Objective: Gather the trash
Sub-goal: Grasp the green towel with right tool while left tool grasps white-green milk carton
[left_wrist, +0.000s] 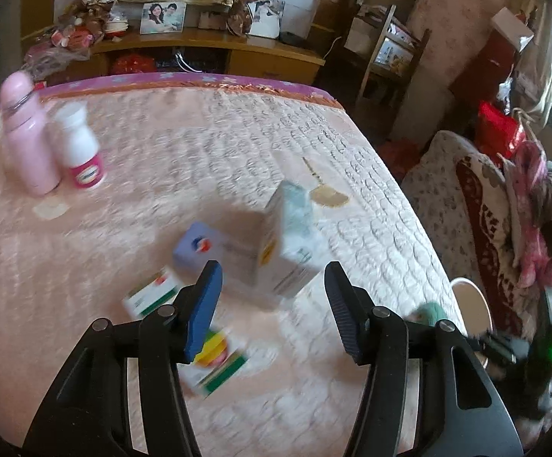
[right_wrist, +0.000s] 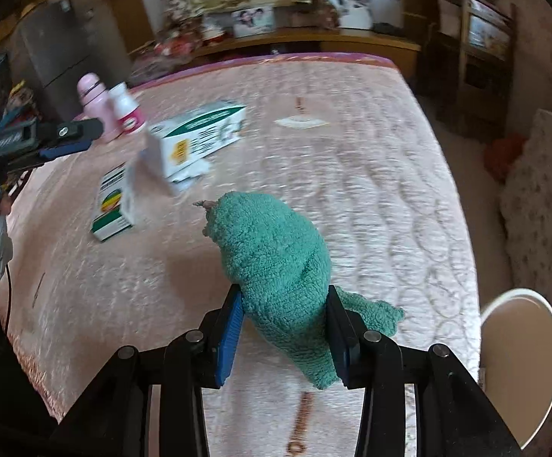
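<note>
Several cardboard medicine boxes lie on a pink quilted mattress (left_wrist: 200, 144). In the left wrist view a tall white box (left_wrist: 289, 240) stands just ahead of my open, empty left gripper (left_wrist: 274, 301); a lilac box (left_wrist: 207, 251) and two green-striped boxes (left_wrist: 154, 297) (left_wrist: 219, 361) lie by the left finger. My right gripper (right_wrist: 285, 327) is shut on a green fluffy cloth (right_wrist: 276, 259) above the mattress (right_wrist: 371, 190). The boxes (right_wrist: 200, 133) (right_wrist: 116, 205) show at its far left. All is motion-blurred.
A pink flask (left_wrist: 24, 133) and a white bottle with a pink label (left_wrist: 82, 144) stand at the mattress's far left. A white round bin (right_wrist: 519, 361) sits beside the right edge. Paper scraps (left_wrist: 329, 196) lie mid-mattress. Cluttered shelves and bedding surround it.
</note>
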Demonstrator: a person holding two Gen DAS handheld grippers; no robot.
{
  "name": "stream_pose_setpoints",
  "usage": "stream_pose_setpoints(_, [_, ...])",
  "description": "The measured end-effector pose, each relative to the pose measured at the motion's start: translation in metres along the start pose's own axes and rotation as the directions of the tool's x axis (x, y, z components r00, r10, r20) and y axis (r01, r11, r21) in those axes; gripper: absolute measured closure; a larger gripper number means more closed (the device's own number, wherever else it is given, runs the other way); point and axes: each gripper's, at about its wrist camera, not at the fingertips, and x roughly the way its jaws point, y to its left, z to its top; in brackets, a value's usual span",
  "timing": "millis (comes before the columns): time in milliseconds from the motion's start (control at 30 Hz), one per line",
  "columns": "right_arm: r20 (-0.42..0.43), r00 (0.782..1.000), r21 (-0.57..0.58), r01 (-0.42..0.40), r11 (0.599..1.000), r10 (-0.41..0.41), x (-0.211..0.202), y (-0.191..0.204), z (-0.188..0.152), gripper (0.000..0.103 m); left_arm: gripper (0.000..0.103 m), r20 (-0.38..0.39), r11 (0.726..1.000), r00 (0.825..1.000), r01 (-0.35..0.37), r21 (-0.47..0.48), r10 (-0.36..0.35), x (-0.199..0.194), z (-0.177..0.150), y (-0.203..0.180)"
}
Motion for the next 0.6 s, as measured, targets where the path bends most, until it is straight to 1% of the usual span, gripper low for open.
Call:
stream_pose_setpoints(67, [0.005,1.000,0.018,0.013,1.000,-0.013,-0.001,-0.006,0.001,0.063,0.048,-0.013,1.000,1.000,-0.009,0.023,0.009,0.014,0.012,-0.014])
stream_pose_setpoints(100, [0.006,1.000,0.024,0.013,1.000,-0.013,-0.001,-0.008,0.000,0.063,0.048,-0.024,0.999,0.999,-0.024,0.045,0.025,0.023,0.017,-0.022])
stream_pose_setpoints(167, [0.010,1.000,0.042,-0.003,0.999,0.002,-0.001,-0.013,-0.002,0.063,0.048,-0.050,0.992,0.996,-0.075,0.099,0.080,0.039,0.023,-0.038])
stream_pose_setpoints(267, [0.016,1.000,0.048,-0.004,0.999,0.003,-0.001,-0.014,-0.004,0.063,0.048,-0.080,0.975,0.980,-0.169,0.146,0.182,0.062,0.025,-0.051])
stream_pose_setpoints(400, [0.018,1.000,0.057,0.002,0.998,-0.003,0.001,-0.016,-0.005,0.063,0.048,-0.096,0.951,0.958,-0.249,0.181,0.269,0.086,0.022,-0.053])
stream_pose_setpoints(533, [0.024,1.000,0.061,0.012,0.998,-0.013,0.004,-0.016,-0.004,0.063,0.050,-0.145,0.956,0.954,-0.239,0.168,0.264,0.100,0.019,-0.042])
stream_pose_setpoints(567, [0.025,0.999,0.058,0.019,0.998,-0.021,0.004,-0.015,-0.003,0.063,0.060,-0.151,0.960,0.956,-0.227,0.163,0.252,0.101,0.017,-0.038])
stream_pose_setpoints(600, [0.025,0.999,0.057,0.023,0.998,-0.025,0.005,-0.015,-0.003,0.063,0.064,-0.150,0.961,0.957,-0.226,0.161,0.250,0.101,0.016,-0.039])
